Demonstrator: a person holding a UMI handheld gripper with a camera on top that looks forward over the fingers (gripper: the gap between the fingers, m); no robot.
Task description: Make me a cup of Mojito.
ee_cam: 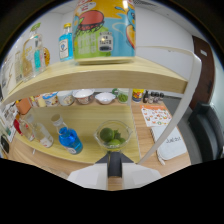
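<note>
A two-tier wooden shelf point(100, 75) fills most of the frame, curving from upper left to right. On its top tier, at the upper centre, stands a big colourful can point(104, 30) with a cartoon print, and left of it a clear bottle with a blue label point(65, 42). More bottles point(32, 52) crowd the far left of that tier.

Below, the lower tier carries a row of small bowls point(85, 96) along its back edge — one of them, right of centre, holds something green point(122, 97). Nearer, at the lower centre of the frame, a glass bowl point(113, 134) sits on the wood with limes point(106, 134) and green leaves inside. Just left of it stands a bottle of blue liquid point(70, 139), and further left a few clear bottles point(35, 131).

The gripper point(114, 167) shows at the bottom centre: its pale body and a dark strip run up towards the glass bowl, which lies just ahead of it. The tips are lost in the dark lower part of the frame, so I cannot tell whether the jaws are open or closed — nothing is seen held in them.

To the right, the worktop point(145, 135) holds a printed card point(156, 116) and a white sheet with writing point(172, 142). A dark chair point(207, 127) stands at the right edge.
</note>
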